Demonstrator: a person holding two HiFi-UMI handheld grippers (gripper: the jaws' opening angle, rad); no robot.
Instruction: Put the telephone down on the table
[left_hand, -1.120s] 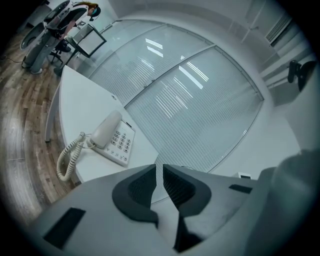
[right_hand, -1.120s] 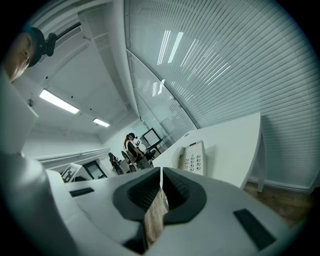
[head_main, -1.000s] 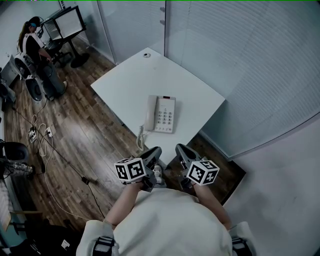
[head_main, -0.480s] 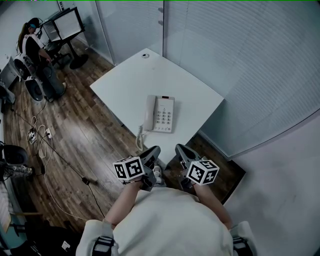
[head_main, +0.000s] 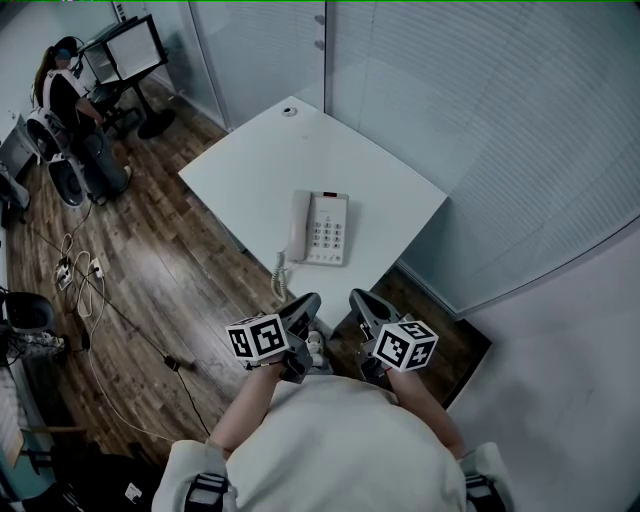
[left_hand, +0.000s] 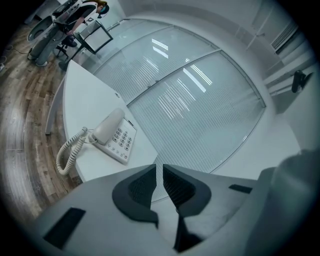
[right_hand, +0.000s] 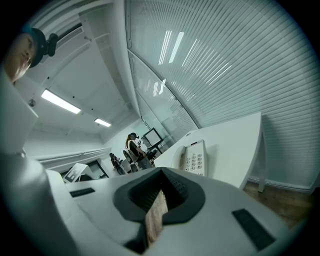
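Head view: phone (head_main: 321, 228) lies flat on table (head_main: 260, 160), handset cradled; task looks done. Left gripper (head_main: 306, 303) and right gripper (head_main: 360, 300) both closed, empty, parked near body, probably because nothing needs carrying.

Head view: high above, facing steeply down at the worktop (head_main: 290, 160), well off. Left gripper view, right gripper view: low, off the worktop's near edge, facing along own jaws across it. All three share the telephone (head_main: 321, 228).
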